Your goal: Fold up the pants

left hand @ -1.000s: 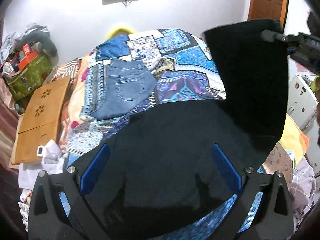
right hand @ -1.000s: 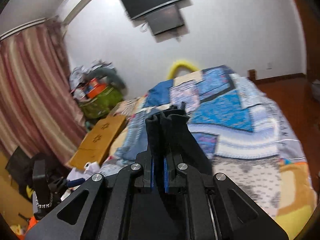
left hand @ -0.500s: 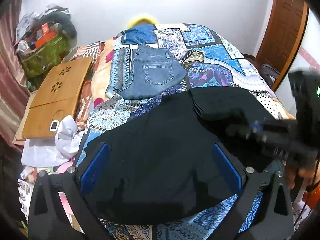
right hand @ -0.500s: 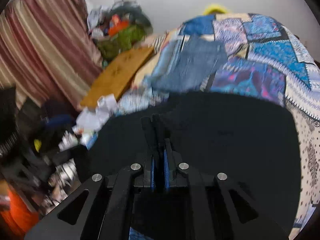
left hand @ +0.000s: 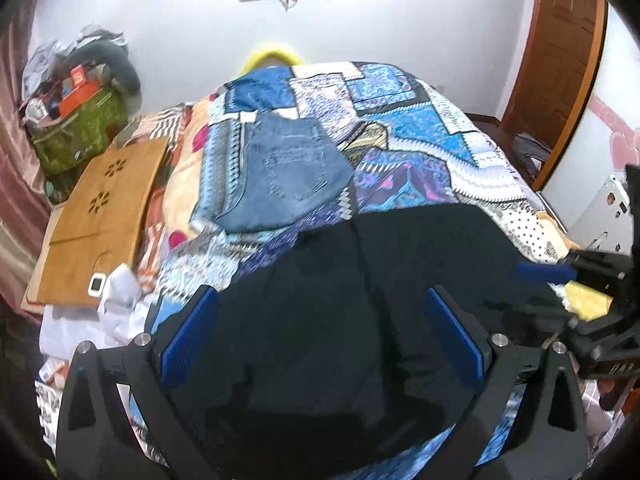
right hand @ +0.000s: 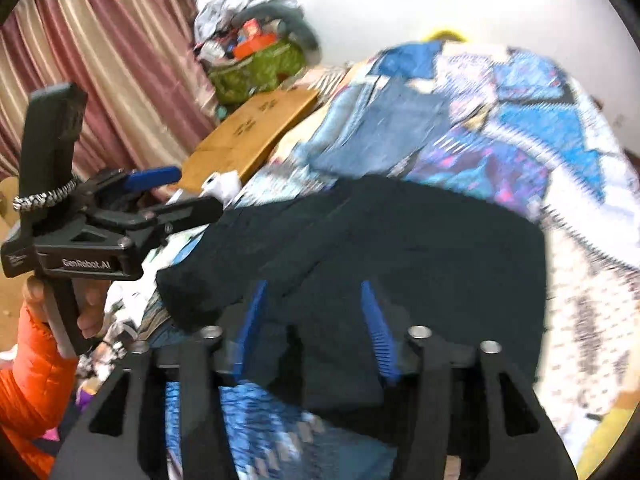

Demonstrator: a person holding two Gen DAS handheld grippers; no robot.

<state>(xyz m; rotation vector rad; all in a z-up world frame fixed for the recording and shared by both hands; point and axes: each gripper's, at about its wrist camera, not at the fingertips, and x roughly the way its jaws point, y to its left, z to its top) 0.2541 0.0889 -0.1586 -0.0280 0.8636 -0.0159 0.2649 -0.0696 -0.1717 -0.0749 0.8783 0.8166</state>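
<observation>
Left wrist view only: wooden door (left hand: 560,68).
Right wrist view only: striped curtain (right hand: 108,68); orange sleeve (right hand: 28,380).
Black pants (left hand: 360,312): folded, on the patterned bed cover (left hand: 420,140), long axis across the bed's near end.
Left gripper (left hand: 320,344): jaws spread wide over the pants, pads clear.
Right gripper (right hand: 316,328): jaws just been opening, spread; pants fabric between them.
Folded jeans (left hand: 288,176): beyond the pants.

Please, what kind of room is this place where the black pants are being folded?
Most likely a bedroom in a home. The black pants lie on a bed with a patchwork bedspread, beside folded jeans. A curtain hangs at one side, and a wooden door stands in the corner.
</observation>
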